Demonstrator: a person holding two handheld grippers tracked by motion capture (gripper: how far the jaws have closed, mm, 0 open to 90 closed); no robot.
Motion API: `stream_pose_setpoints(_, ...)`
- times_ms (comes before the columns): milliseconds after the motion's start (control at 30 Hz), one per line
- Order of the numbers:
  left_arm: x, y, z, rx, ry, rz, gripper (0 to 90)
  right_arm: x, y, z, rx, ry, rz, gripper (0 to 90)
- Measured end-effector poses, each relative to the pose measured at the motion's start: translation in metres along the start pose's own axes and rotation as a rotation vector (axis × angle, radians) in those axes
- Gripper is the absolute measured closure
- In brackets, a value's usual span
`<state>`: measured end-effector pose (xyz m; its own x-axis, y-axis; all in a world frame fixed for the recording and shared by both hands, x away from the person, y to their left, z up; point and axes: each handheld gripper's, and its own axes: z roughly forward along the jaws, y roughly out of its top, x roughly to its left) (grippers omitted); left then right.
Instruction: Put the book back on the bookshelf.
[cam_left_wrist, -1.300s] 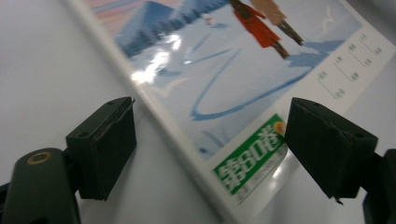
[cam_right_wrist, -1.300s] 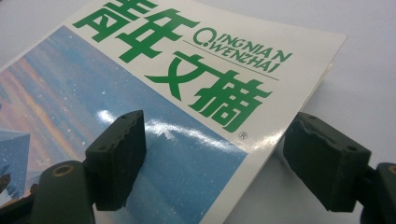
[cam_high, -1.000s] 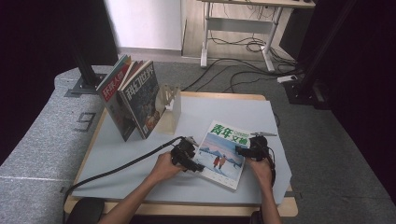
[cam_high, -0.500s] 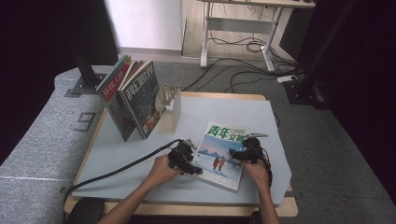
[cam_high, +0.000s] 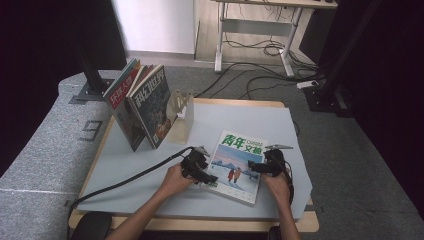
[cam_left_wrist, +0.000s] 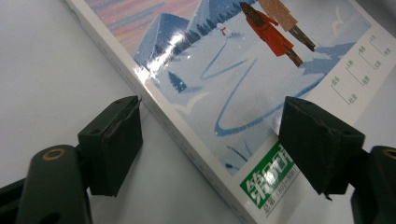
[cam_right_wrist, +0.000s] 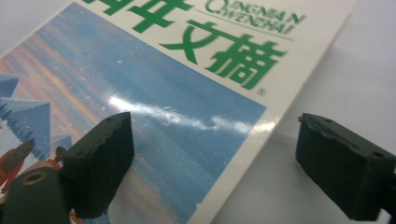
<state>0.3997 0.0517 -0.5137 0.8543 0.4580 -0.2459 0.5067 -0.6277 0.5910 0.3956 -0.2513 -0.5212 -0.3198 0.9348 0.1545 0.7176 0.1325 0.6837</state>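
Two magazines (cam_high: 142, 107) stand upright against a clear stand (cam_high: 181, 114) at the table's (cam_high: 125, 160) far left. One magazine (cam_high: 237, 165) lies flat near the front edge. Left gripper (cam_high: 209, 178) straddles its left edge, right gripper (cam_high: 254, 166) its right edge; both jaws just widened, released, pads off the cover.

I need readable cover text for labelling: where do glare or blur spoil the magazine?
Left gripper view: glare on the magazine at its edge, print sharp. Right gripper view: a glare streak crosses the sky, title slightly soft. High view: no glare, cover small.
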Motion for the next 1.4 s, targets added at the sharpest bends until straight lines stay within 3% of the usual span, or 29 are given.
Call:
stream_pose_setpoints(67, -0.004, 0.001, 0.001, 0.008, 0.013, 0.004, 19.1, -0.002, -0.001, 0.001, 0.006, 0.063, 0.031, 12.9)
stream_pose_setpoints(467, -0.015, -0.004, -0.003, 0.051, 0.019, 0.012, 17.4, 0.007, -0.002, 0.002, 0.017, 0.048, 0.037, 11.7)
stream_pose_setpoints(867, -0.024, -0.019, -0.012, 0.063, 0.010, 0.019, 17.8, 0.023, -0.005, 0.001, 0.040, 0.074, -0.001, 10.4)
stream_pose_setpoints(967, -0.024, -0.022, -0.015, 0.057, 0.005, 0.017, 17.9, 0.029, -0.006, 0.001, 0.045, 0.081, -0.013, 10.2)
stream_pose_setpoints(1100, -0.014, -0.017, -0.012, 0.010, 0.043, 0.003, 18.2, 0.035, -0.009, 0.000, 0.040, 0.092, -0.027, 10.2)
stream_pose_setpoints(1200, -0.006, -0.013, -0.007, -0.009, 0.035, -0.024, 15.7, 0.036, -0.014, -0.004, 0.039, 0.103, -0.032, 10.5)
stream_pose_setpoints(1400, -0.014, -0.014, -0.007, -0.004, 0.064, -0.028, 14.6, 0.039, -0.019, -0.008, 0.040, 0.113, -0.039, 11.1)
